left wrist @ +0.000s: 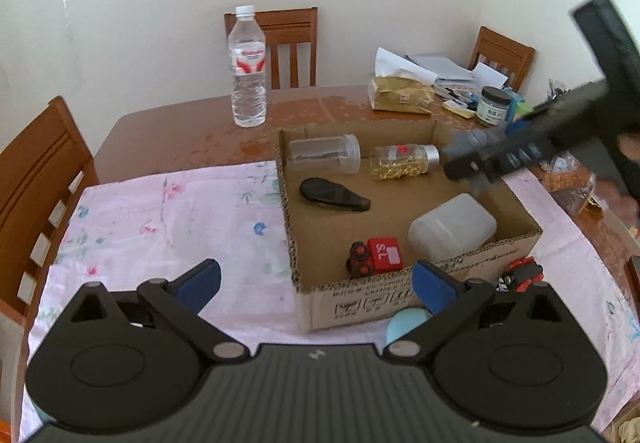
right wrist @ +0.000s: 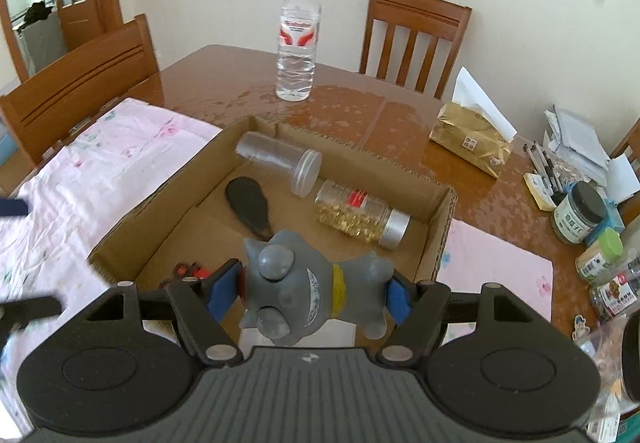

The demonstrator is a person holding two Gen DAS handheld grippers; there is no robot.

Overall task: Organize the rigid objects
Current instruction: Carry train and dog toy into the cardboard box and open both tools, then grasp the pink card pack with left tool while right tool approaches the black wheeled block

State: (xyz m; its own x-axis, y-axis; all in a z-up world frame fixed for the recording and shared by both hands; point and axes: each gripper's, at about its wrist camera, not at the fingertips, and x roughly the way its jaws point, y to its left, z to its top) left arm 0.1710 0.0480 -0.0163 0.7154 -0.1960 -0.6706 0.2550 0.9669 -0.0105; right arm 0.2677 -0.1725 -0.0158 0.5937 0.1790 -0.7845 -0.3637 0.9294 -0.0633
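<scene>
A shallow cardboard box (left wrist: 400, 295) (right wrist: 440, 239) sits on a pink floral cloth. It holds a clear jar (left wrist: 325, 153) (right wrist: 280, 159), a bottle of yellow capsules (left wrist: 404, 161) (right wrist: 360, 215), a black oval object (left wrist: 332, 195) (right wrist: 248, 209), a white translucent container (left wrist: 452, 229) and a red toy vehicle (left wrist: 376, 257). My right gripper (right wrist: 312, 293) is shut on a grey toy animal (right wrist: 304, 283), held above the box's near side; it shows blurred over the box's right edge in the left wrist view (left wrist: 480, 159). My left gripper (left wrist: 316, 283) is open and empty at the box's front left corner.
A water bottle (left wrist: 248, 71) (right wrist: 297, 39) stands behind the box on the wooden table (left wrist: 192, 131). A gold tissue pack (left wrist: 400, 95) (right wrist: 472, 143), jars, pens and papers crowd the right side. A red-black toy (left wrist: 520, 277) and a light blue object (left wrist: 408, 323) lie by the box's front. Chairs surround the table.
</scene>
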